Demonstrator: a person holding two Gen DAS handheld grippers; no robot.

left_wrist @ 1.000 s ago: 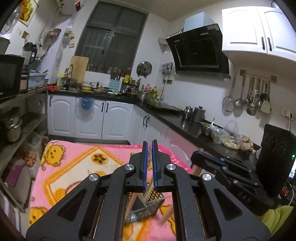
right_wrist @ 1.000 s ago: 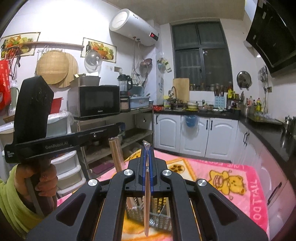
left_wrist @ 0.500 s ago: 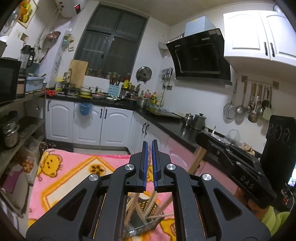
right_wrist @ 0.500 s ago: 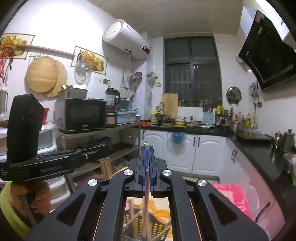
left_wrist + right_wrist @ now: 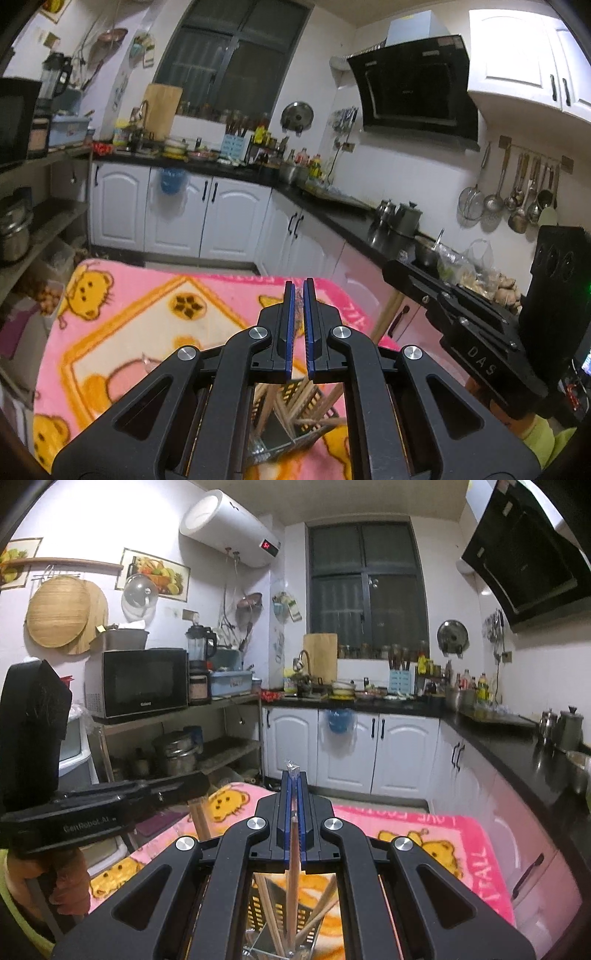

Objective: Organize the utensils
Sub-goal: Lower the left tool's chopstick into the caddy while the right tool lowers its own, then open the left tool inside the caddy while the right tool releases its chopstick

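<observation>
A metal utensil holder (image 5: pixel 291 428) with wooden chopsticks in it stands on the pink blanket, seen below both grippers; it also shows in the right wrist view (image 5: pixel 291 923). My right gripper (image 5: pixel 294 775) is shut on a wooden chopstick (image 5: pixel 292 867) that hangs down into the holder, with clear wrap at its top. My left gripper (image 5: pixel 299 291) has its jaws nearly together with a narrow gap and nothing between them. Each gripper's body shows at the side of the other's view.
The pink cartoon blanket (image 5: pixel 140 325) covers the table. Black countertop (image 5: pixel 343 225) with kettles runs along the right. White cabinets (image 5: pixel 369 749) stand at the back. A shelf rack with a microwave (image 5: pixel 144 681) stands at the left.
Both grippers have risen and tilted so more of the kitchen shows. The right gripper still holds the chopstick over the holder. The left gripper stays empty.
</observation>
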